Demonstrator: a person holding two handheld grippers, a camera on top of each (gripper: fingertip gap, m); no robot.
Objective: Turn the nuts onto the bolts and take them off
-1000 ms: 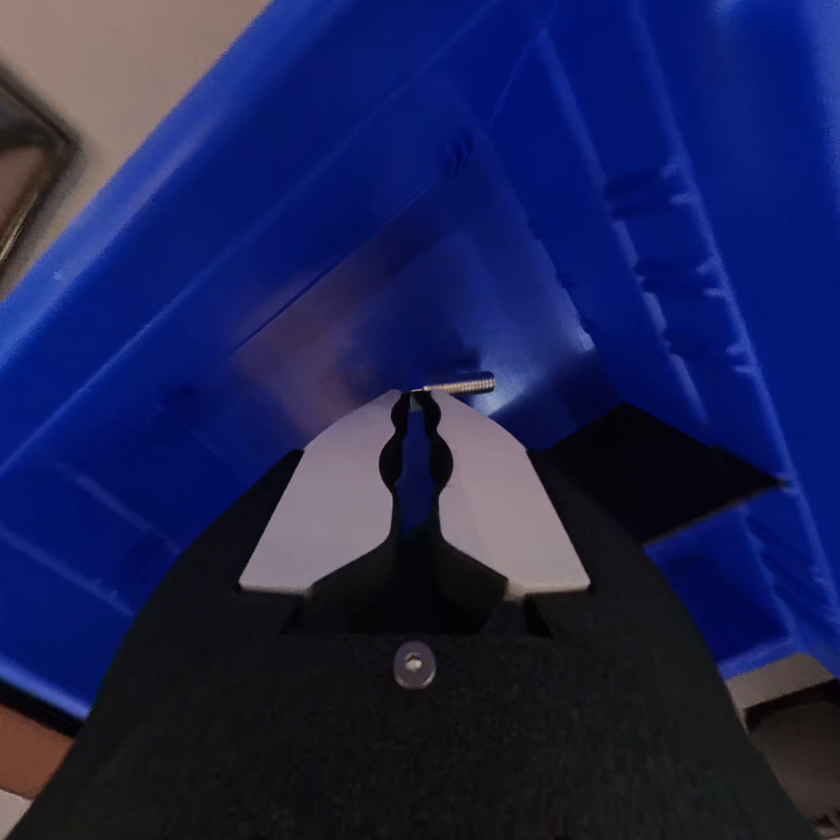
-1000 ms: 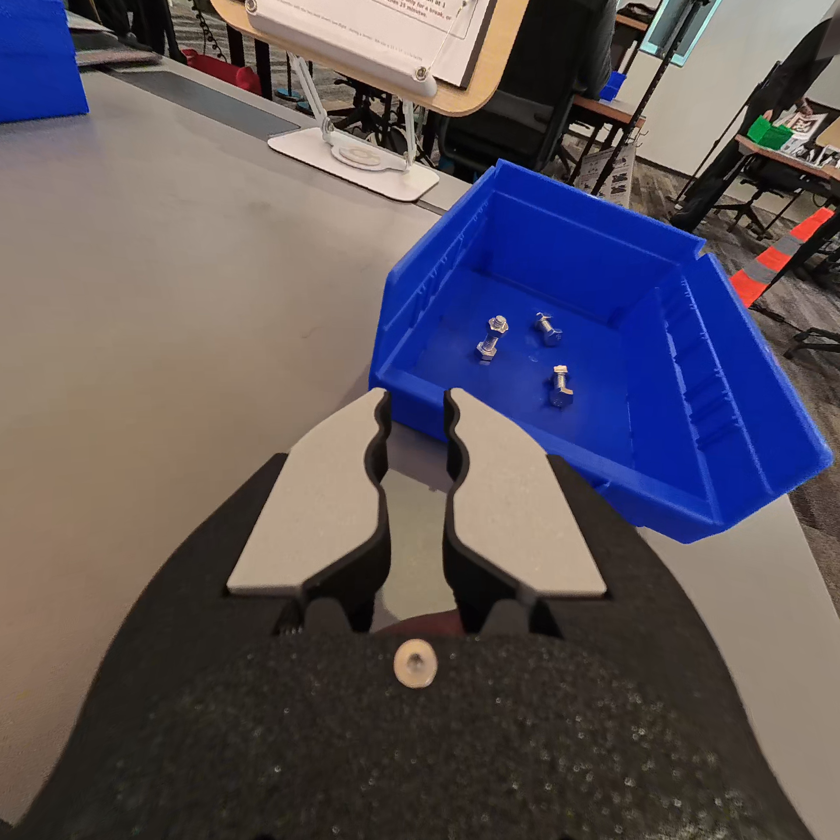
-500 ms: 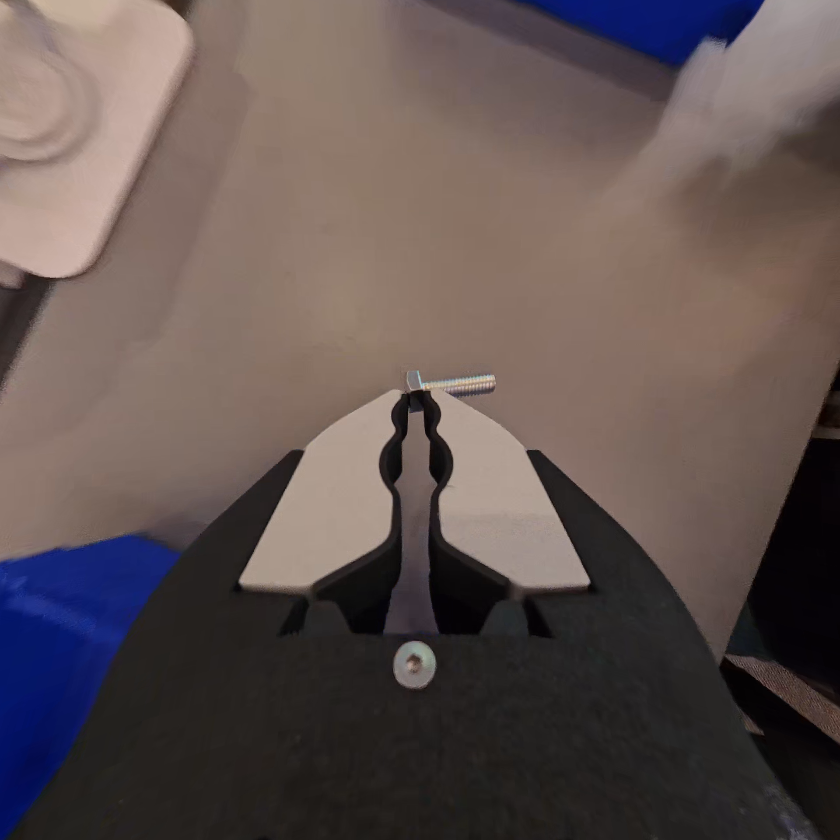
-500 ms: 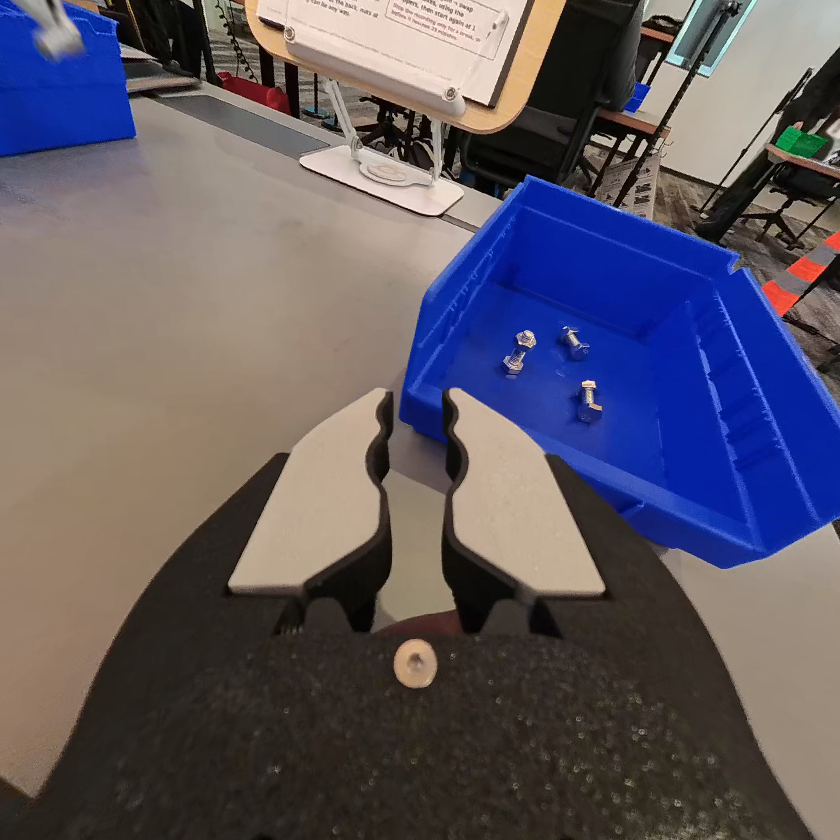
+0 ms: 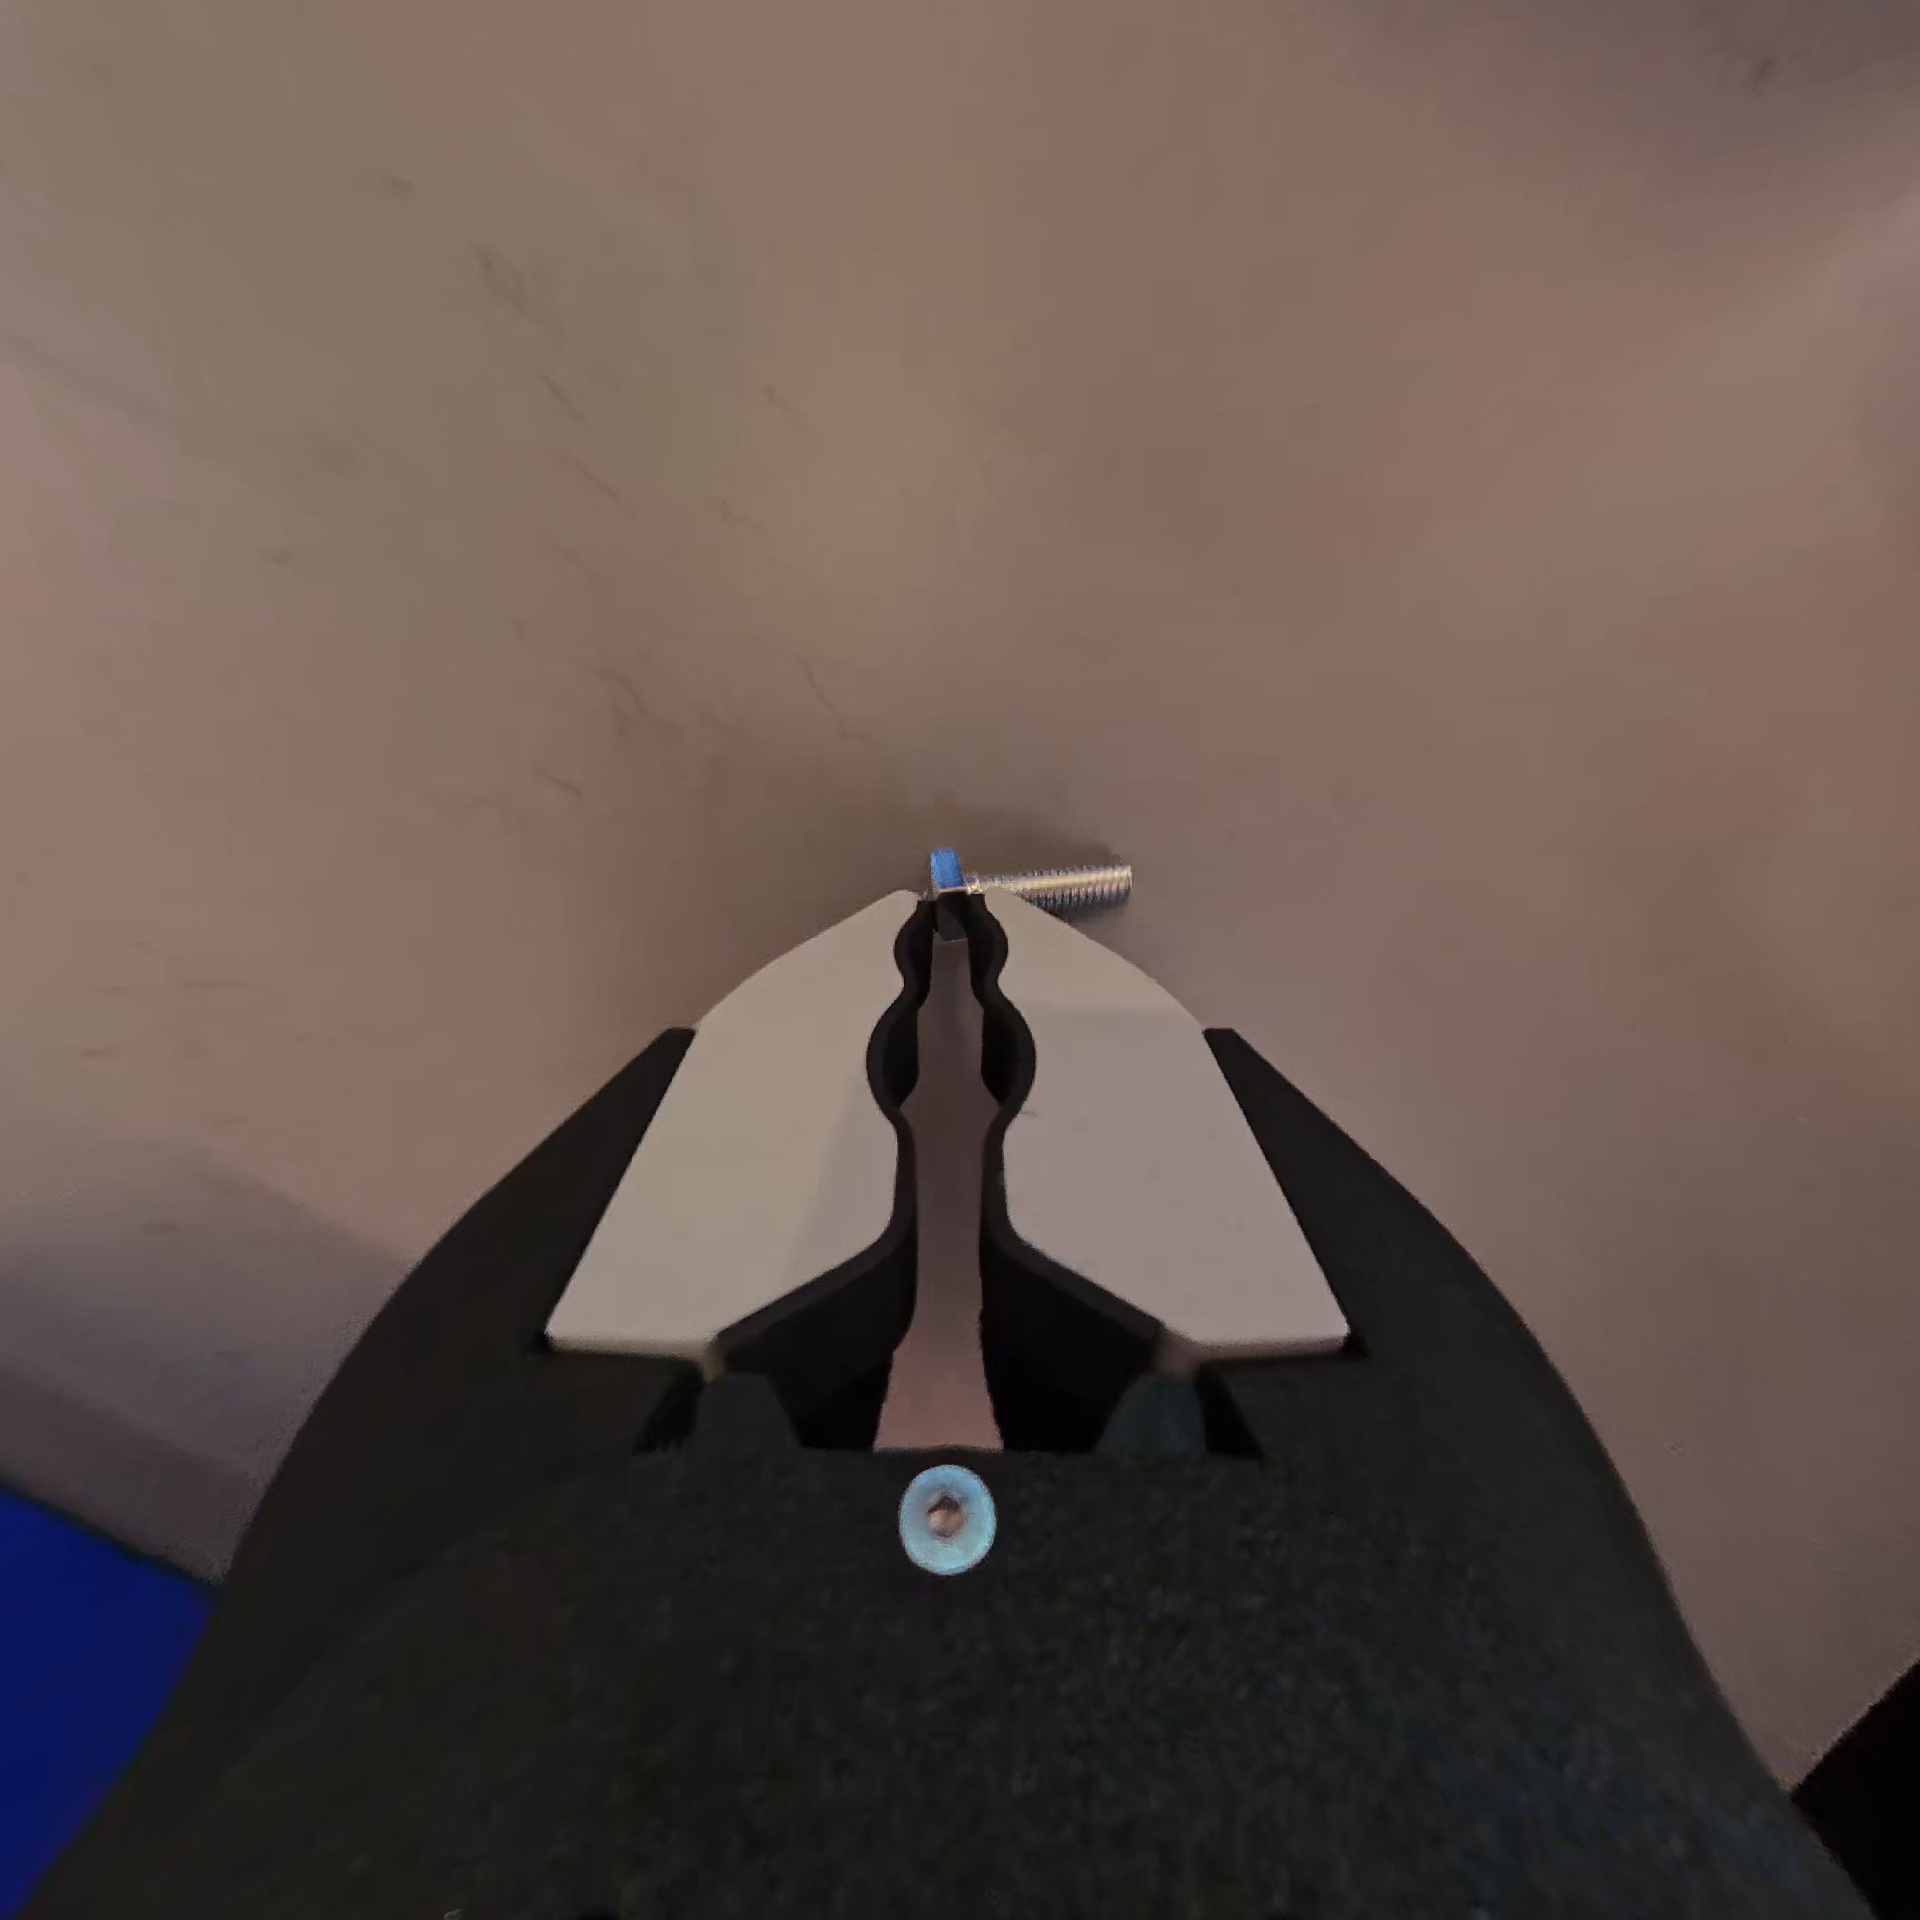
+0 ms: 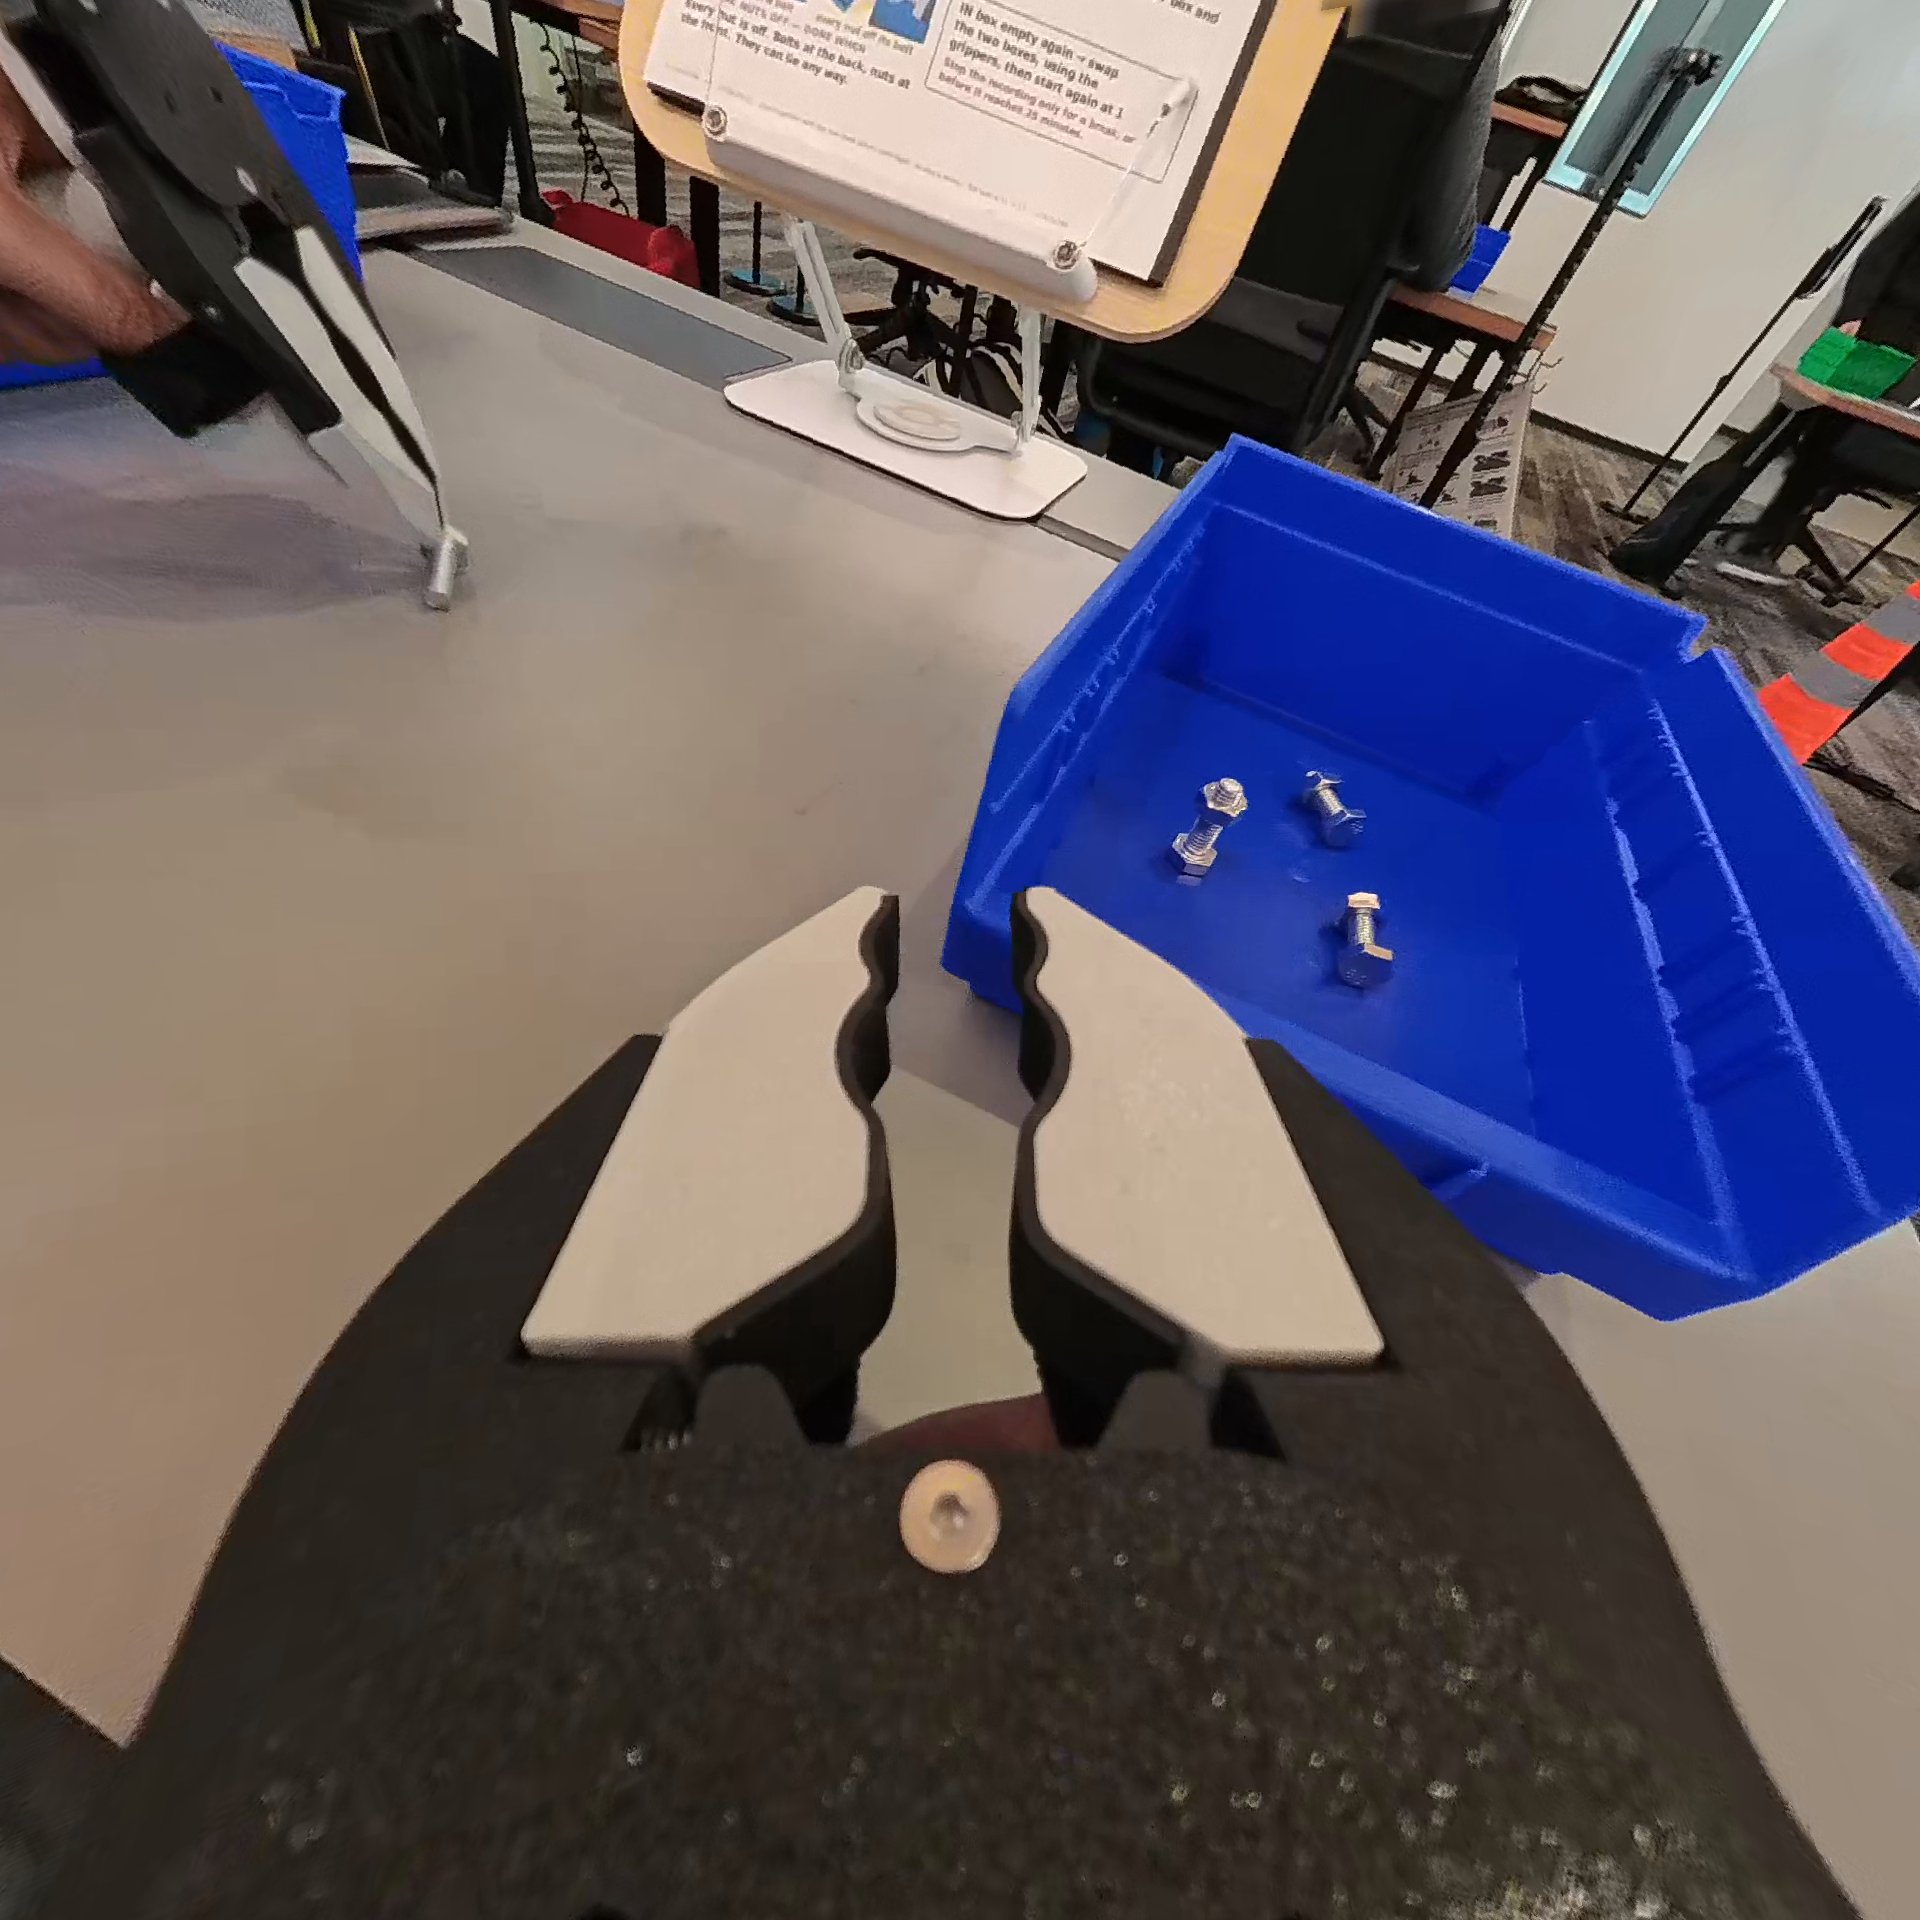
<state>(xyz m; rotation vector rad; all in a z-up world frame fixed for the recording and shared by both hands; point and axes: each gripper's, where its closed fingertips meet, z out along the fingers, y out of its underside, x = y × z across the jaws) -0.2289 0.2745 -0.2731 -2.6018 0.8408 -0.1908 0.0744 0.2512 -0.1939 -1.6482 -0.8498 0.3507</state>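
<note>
My left gripper [image 5: 951, 909] is shut on the head of a bare silver bolt [image 5: 1049, 888], whose threaded shank sticks out to the right, close above the grey table [image 5: 935, 416]. The right wrist view shows that gripper [image 6: 442, 540] at the far left, pointing down, with the bolt [image 6: 445, 569] hanging from its tips just over the table. My right gripper [image 6: 954, 914] is open and empty, low over the table beside the near left corner of a blue bin [image 6: 1766, 1091]. In the bin lie three bolts with nuts on them [image 6: 1208, 828], [image 6: 1333, 808], [image 6: 1361, 938].
A second blue bin [image 6: 301, 156] stands at the far left behind the left gripper; its corner shows in the left wrist view [image 5: 83, 1621]. A wooden board with a sheet on a white stand [image 6: 914, 426] is at the table's back edge. Chairs and desks lie beyond. There is about 30 centimeters between the tips of the two grippers.
My left gripper has lifted the bolt out of the far blue bin and carried it over the bare table. My right gripper has drifted slightly left, still open.
</note>
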